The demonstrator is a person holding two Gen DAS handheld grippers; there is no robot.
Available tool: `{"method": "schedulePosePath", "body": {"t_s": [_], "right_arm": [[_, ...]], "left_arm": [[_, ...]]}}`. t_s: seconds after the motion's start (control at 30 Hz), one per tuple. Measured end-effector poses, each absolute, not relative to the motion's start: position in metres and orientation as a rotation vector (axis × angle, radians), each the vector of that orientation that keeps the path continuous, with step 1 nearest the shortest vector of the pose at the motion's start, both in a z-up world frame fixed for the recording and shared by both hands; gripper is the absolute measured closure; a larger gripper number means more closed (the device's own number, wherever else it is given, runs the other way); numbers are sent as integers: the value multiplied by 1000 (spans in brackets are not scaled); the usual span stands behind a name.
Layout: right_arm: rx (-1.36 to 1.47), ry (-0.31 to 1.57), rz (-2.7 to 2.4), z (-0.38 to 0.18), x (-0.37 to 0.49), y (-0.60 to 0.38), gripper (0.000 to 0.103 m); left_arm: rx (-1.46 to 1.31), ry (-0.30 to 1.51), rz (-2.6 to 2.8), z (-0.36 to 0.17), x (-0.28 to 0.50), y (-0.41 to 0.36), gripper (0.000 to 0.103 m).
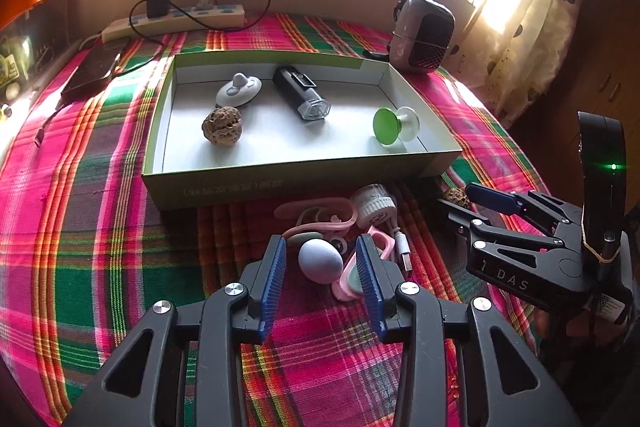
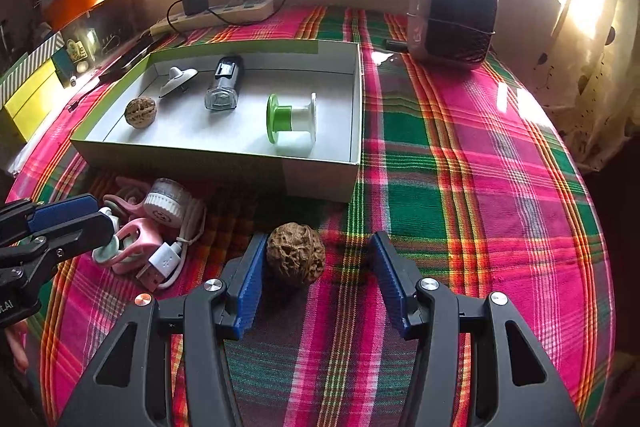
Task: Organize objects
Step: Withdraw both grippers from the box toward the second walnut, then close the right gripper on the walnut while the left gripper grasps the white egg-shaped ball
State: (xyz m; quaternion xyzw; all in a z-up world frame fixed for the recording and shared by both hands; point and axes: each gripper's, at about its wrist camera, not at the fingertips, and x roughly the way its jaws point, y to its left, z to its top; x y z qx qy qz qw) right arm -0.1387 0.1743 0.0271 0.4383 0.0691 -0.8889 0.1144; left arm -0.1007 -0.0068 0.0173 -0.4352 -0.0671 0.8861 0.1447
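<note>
A pale blue egg (image 1: 320, 261) lies on the plaid cloth between the blue pads of my left gripper (image 1: 322, 243), with a gap on each side; the gripper is open. Behind the egg lie pink ear-hook headphones (image 1: 316, 213) and a white round gadget (image 1: 374, 205) with a USB cable. My right gripper (image 2: 319, 237) is open around a brown walnut (image 2: 296, 259), which sits close against the left pad (image 2: 250, 279) and far from the right one. The green-edged box (image 2: 320, 173) holds another walnut (image 2: 140, 111), a white knob (image 2: 176, 79), a black torch (image 2: 224, 87) and a green-and-white spool (image 2: 290, 121).
A power strip (image 1: 176, 21) with a black charger and cable lies at the back by the wall. A dark phone (image 1: 92, 73) lies at the left. A small fan heater (image 2: 454, 17) stands at the back right. Curtains hang beyond the table's right edge.
</note>
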Motion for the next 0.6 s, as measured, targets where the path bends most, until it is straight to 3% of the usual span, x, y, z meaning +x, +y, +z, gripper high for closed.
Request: {"method": "schedulePosePath", "body": {"t_s": [0.6], "right_arm": [[1287,225,-2627,28,-144,175,50]], "left_arm": [[-1307,-148,2552,12,-106,-7,68]]}}
